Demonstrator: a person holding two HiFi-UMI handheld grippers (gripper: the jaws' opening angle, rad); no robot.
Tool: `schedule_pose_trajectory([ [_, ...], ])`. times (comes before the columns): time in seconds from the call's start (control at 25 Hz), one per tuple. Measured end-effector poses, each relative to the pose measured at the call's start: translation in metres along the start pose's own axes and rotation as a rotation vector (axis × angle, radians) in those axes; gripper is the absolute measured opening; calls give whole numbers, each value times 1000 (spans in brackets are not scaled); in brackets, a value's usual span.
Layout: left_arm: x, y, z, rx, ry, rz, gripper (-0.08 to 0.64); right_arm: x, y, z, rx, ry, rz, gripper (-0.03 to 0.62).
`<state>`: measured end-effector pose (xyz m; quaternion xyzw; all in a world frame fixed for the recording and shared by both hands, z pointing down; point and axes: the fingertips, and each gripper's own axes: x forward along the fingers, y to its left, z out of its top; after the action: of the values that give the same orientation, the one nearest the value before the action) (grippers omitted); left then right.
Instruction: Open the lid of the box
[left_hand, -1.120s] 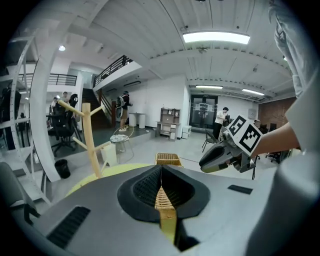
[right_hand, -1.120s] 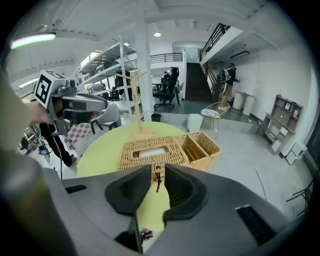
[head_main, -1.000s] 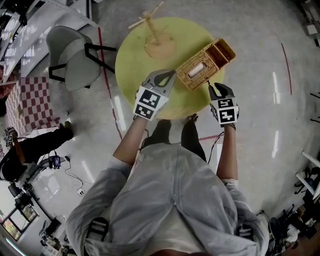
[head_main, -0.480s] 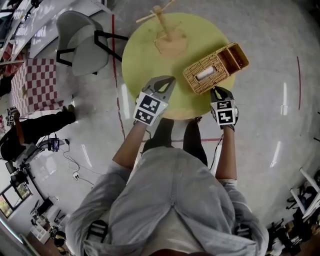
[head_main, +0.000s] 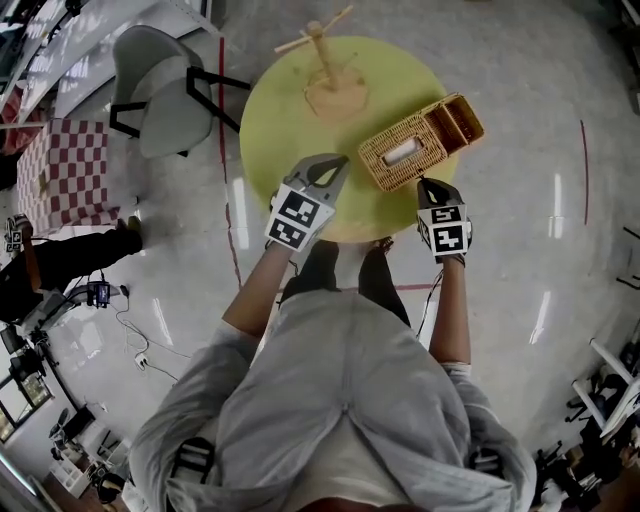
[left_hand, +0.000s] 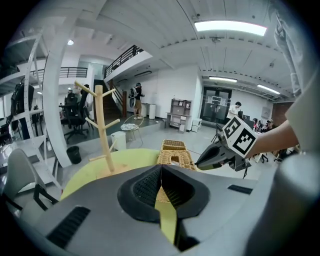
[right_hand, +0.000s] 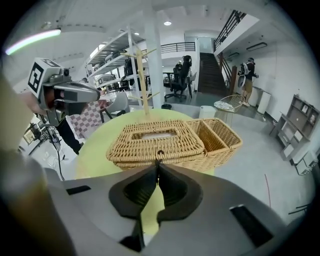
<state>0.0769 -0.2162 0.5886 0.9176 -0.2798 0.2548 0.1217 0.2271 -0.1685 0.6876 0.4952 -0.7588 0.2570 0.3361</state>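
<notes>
A wicker box stands on the round yellow table (head_main: 285, 110). Its slotted lid (head_main: 400, 153) (right_hand: 155, 139) lies closed, and an open side compartment (head_main: 458, 120) (right_hand: 216, 133) is on its far right. My right gripper (head_main: 422, 183) (right_hand: 157, 164) is at the box's near front edge. Its jaws have just been closing and are now shut on the small dark loop (right_hand: 159, 153) on the lid's front rim. My left gripper (head_main: 341, 160) (left_hand: 161, 169) hovers shut and empty over the table, left of the box (left_hand: 175, 155).
A wooden peg stand (head_main: 325, 65) (left_hand: 102, 127) rises at the back of the table. A grey chair (head_main: 160, 95) and a red checkered seat (head_main: 60, 175) stand on the floor to the left. The box sits close to the table's right edge.
The right gripper's jaws have narrowed at the box's front edge. Both hands have stayed almost where they were; the head view has shifted slightly.
</notes>
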Motion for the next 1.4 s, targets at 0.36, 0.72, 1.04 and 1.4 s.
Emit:
schedule_pose_trajectory([
  [0.36, -26, 27, 28, 5, -71, 47, 29, -30, 5, 62, -67, -71, -34, 35],
  [0.72, -51, 73, 38, -36, -128, 111, 29, -24, 11, 142, -99, -180, -68, 35],
  [1.04, -63, 108, 36, -64, -139, 138, 29, 6, 24, 175, -72, -203, -43, 37],
  [1.4, -56, 142, 30, -80, -118, 145, 29, 43, 29, 189, -65, -166, -21, 41],
])
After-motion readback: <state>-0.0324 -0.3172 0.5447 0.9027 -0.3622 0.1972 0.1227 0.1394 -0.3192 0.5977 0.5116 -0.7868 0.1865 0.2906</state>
